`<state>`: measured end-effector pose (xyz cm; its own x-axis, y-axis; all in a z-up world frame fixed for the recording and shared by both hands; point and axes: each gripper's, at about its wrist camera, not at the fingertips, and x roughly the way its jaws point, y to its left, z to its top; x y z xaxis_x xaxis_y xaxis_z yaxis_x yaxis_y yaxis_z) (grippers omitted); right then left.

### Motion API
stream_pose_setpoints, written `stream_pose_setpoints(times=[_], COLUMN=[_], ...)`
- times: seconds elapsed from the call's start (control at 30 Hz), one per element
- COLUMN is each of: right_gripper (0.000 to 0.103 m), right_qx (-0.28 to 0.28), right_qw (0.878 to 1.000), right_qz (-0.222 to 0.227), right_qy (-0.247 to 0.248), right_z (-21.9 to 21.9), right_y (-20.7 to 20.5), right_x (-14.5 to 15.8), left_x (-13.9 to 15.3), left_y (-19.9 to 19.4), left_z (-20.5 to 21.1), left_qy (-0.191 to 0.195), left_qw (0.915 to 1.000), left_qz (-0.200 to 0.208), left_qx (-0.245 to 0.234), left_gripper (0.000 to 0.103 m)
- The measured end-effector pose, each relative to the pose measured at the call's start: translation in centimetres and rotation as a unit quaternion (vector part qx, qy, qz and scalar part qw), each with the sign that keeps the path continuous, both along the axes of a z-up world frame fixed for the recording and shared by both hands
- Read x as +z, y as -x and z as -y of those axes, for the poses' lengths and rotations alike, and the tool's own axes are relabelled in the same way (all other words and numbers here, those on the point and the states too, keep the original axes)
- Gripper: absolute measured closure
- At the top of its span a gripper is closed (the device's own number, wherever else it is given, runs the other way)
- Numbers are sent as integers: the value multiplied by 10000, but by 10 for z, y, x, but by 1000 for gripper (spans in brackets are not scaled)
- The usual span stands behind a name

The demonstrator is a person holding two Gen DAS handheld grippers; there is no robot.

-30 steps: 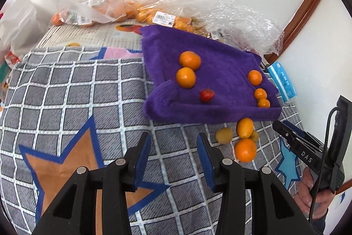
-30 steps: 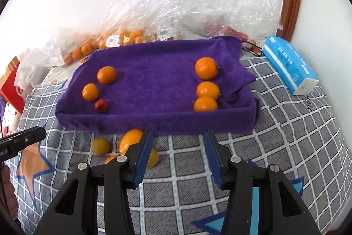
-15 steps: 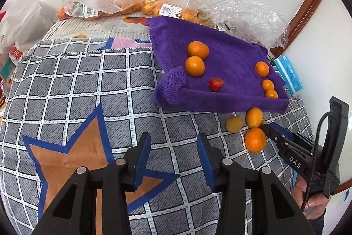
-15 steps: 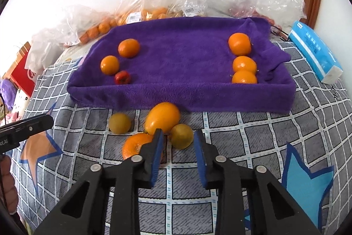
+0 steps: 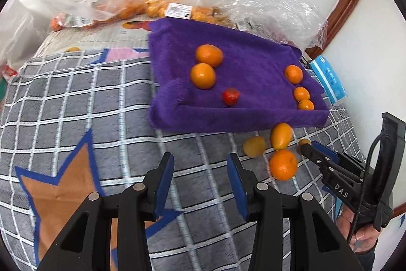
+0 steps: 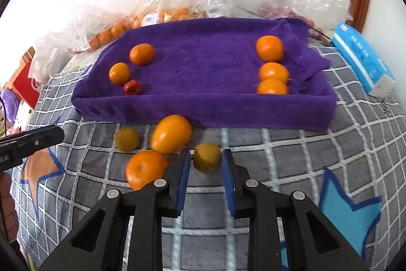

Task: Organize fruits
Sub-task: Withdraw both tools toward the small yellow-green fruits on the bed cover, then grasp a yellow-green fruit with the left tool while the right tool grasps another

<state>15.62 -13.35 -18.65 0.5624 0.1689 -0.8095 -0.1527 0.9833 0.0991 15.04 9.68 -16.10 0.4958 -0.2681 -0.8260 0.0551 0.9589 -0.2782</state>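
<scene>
The jaws of the right gripper (image 6: 206, 160) had just finished closing and were clenched on the small yellow-green fruit (image 6: 207, 157), one blue pad against each flank; the jaws of the left gripper (image 5: 200, 170) stood parted over the checked cover with nothing between them.

Taking the purple towel tray (image 6: 203, 116) as the landmark and going from largest down: the checked cover (image 6: 279, 144) spread under and in front of it. On the tray's right side three oranges (image 6: 273, 71) sat in a row, on its left side two more oranges (image 6: 141, 54) with a small red fruit (image 6: 132, 87) just nearer its front wall. Just in front of that wall lay the loose pile: an oval orange fruit (image 6: 172, 133), a round orange (image 6: 146, 169) nearer than it, a second yellow-green fruit (image 6: 126, 139) to the left, and the gripped one to the right, close beside the oval fruit.

To do this step well, I judged the lift should go straight up first, so the left pad did not drag the oval fruit or nudge the round orange into rolling. The fruit is small and round, so the squeeze should stay gentle and centred, or it may squirt out. It must clear the tray's raised front wall before going in. Being unlike the oranges and the red fruit, it probably deserved its own spot on the towel.
</scene>
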Motion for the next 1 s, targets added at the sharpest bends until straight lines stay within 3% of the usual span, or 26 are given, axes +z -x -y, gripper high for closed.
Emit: stream_pose_setpoints(times=[0.37, 1.0], right_gripper=[78, 77], right_qx=[-382, -271], right_qw=[9989, 9989], right_qz=[9, 34], right_qy=[281, 388], right_z=[50, 50], right_y=[7, -3], right_x=[-1, -19], left_x=[-12, -25], left_y=[-17, -35], left_z=[42, 63], left_qy=[-13, 66], left_qw=[9992, 9981], left_qz=[-102, -115], left_qx=[-380, -604], left_gripper=[63, 66])
